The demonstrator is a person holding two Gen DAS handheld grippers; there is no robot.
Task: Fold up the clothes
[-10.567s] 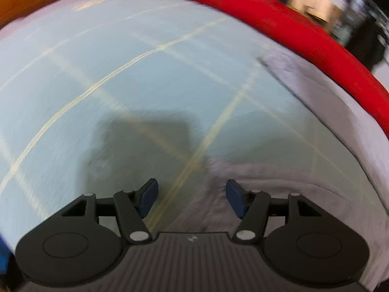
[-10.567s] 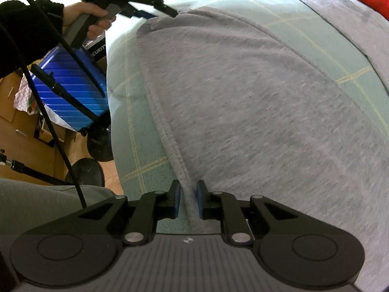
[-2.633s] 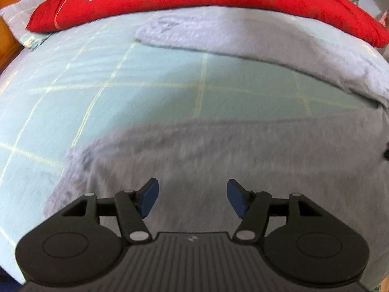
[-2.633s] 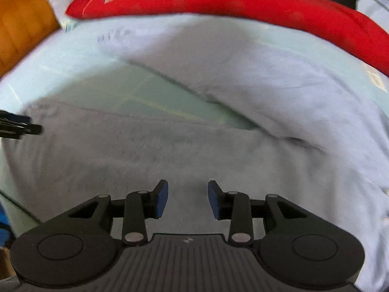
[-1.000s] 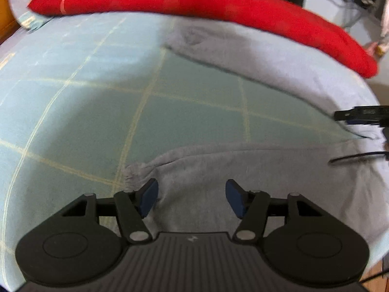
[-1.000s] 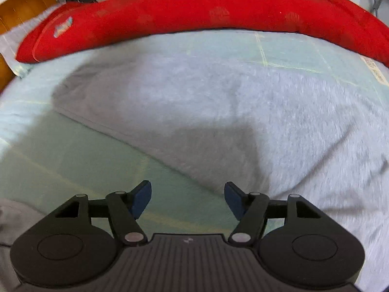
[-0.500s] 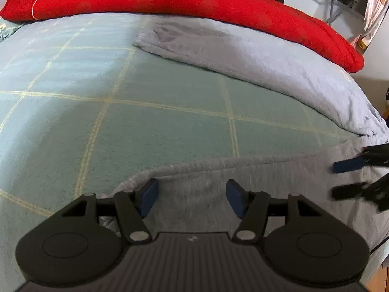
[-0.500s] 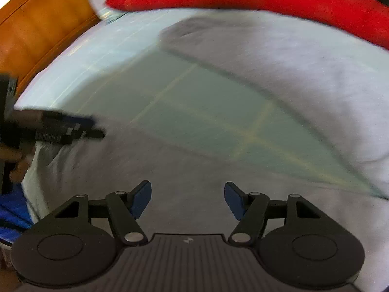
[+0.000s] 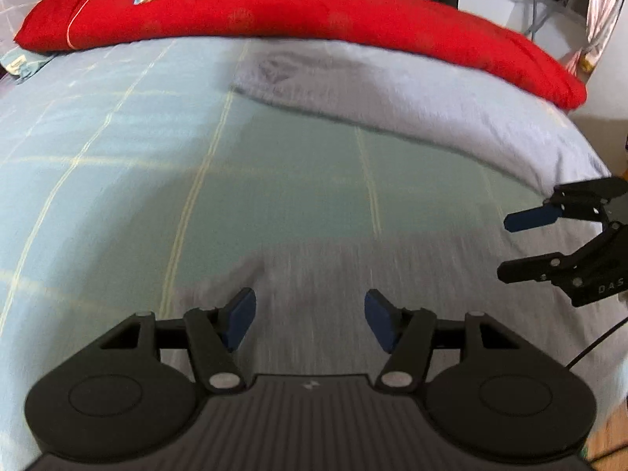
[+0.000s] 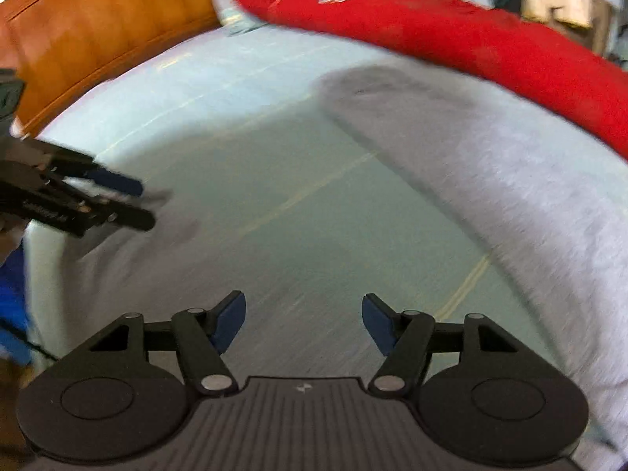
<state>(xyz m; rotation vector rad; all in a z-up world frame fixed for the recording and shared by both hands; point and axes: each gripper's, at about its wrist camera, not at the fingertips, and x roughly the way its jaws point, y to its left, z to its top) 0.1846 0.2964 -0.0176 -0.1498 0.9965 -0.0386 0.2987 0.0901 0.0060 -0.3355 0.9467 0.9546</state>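
Bed big, green-blue with yellow lines. Red blanket along far side. Grey clothes spread on bed, near part blurry, edges cut off. Left tongs spread wide, empty. Right tongs spread wide, empty.

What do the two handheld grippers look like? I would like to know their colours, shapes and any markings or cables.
Both are matte black. The left gripper has two angled linkage arms with silver pivot pins, two round discs, a ribbed centre plate with a small white logo, and dark blue pads. The right gripper is built the same; from the side it shows white letters "DAS" and a thin black cable.
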